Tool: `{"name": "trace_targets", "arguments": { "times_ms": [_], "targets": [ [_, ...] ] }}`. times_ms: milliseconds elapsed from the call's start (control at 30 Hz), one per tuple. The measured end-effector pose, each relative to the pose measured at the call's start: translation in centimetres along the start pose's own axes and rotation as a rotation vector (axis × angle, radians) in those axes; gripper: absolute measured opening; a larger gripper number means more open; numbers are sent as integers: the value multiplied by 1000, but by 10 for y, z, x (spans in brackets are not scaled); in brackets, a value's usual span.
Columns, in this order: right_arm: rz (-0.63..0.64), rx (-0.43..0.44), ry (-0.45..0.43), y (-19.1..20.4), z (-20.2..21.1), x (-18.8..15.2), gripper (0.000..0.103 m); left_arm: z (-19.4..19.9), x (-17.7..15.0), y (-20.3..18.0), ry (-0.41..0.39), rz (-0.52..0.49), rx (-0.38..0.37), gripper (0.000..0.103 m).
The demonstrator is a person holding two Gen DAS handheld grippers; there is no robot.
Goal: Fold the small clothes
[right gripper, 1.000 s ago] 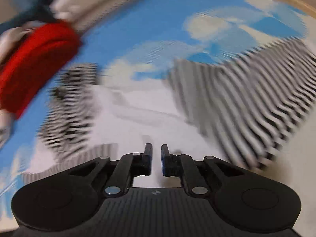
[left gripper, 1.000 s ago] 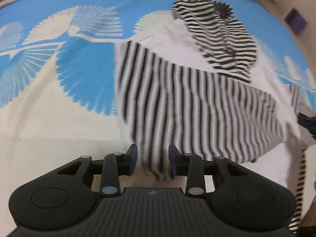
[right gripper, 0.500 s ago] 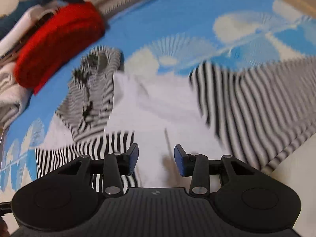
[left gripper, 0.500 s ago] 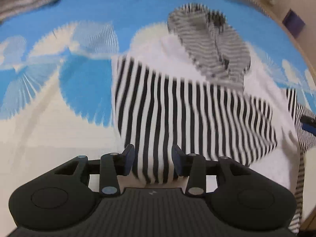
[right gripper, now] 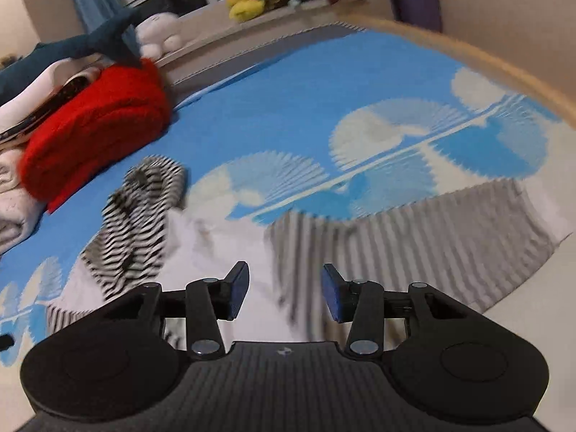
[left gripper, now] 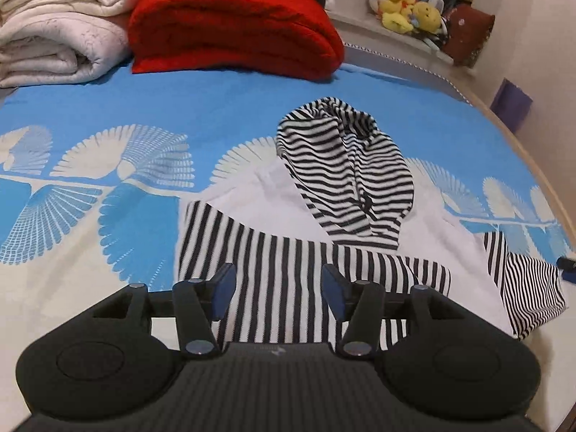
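A small white hooded top with black-and-white striped sleeves lies flat on the blue patterned bedspread. In the left wrist view its striped hood [left gripper: 345, 165] points away and one striped sleeve [left gripper: 288, 280] is folded across the white body [left gripper: 266, 198]. My left gripper [left gripper: 277, 288] hovers above that sleeve, its jaws opening, nothing pinched. In the right wrist view the top is blurred: hood [right gripper: 140, 216] at left, the other striped sleeve [right gripper: 432, 237] at right. My right gripper [right gripper: 286, 291] hangs over the white body [right gripper: 223, 252], jaws opening, nothing between them.
A folded red blanket [left gripper: 230, 25] and rolled white bedding [left gripper: 57, 25] lie at the head of the bed. Yellow plush toys [left gripper: 410, 10] sit on a ledge behind. A blue plush shark [right gripper: 72, 50] rests above the red blanket [right gripper: 97, 126]. The bed's edge [right gripper: 504, 72] curves at right.
Both grippers have opened wider and pulled up and back from the top. The striped sleeve now lies folded flat across the body. The right view has swung toward the bed's right side.
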State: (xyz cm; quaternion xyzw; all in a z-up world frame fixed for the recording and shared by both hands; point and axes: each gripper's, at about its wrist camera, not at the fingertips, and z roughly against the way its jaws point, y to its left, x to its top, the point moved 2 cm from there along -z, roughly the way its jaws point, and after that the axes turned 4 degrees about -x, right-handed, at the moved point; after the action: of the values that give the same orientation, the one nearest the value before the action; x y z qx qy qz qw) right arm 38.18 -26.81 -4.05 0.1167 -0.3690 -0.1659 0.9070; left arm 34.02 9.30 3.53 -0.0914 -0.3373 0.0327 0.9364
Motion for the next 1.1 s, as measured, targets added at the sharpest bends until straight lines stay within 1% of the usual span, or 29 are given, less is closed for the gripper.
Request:
{"name": "trace_targets", "arguments": {
  "times_ms": [67,200,333,400,533,600,767,833,867,933,1000,1067,1100],
  "targets": [
    [-14,-9,-2,-18,2,9,54,-2,-3,-1,6,4,0,59],
    [-54,-59,9,-58,1,22,55,-8,-3,-2,17,10,-4,59],
    [-129,-151,-1,-106,0,30,55,-12,-3,-6,31,9,-17,60],
    [-212,-199,18,-133,-4,29,54,-14,-4,-8,37,4,-19,61],
    [-439,-262,68,-188,-18,18,54,-16,-4,-14,47,0,-30,61],
    [-509,-288,81,-206,-26,9,53,-17,-3,-16,46,0,-35,61],
    [-647,-316,75,-231,-44,-9,53,-18,-2,-17,48,2,-39,61],
    [-666,-326,70,-237,-52,-13,53,-17,-2,-16,48,4,-39,61],
    [-664,-343,65,-239,-55,-15,52,-17,-2,-16,47,6,-38,61],
    [-666,-358,56,-243,-61,-17,43,-15,0,-15,40,10,-32,61],
    [-685,-354,53,-249,-67,-20,21,-13,2,-12,33,19,-34,61],
    [-713,-339,39,-253,-69,-23,8,-10,4,-9,27,31,-33,61],
    [-722,-335,32,-253,-70,-24,7,-9,5,-7,24,38,-32,61]
  ]
}}
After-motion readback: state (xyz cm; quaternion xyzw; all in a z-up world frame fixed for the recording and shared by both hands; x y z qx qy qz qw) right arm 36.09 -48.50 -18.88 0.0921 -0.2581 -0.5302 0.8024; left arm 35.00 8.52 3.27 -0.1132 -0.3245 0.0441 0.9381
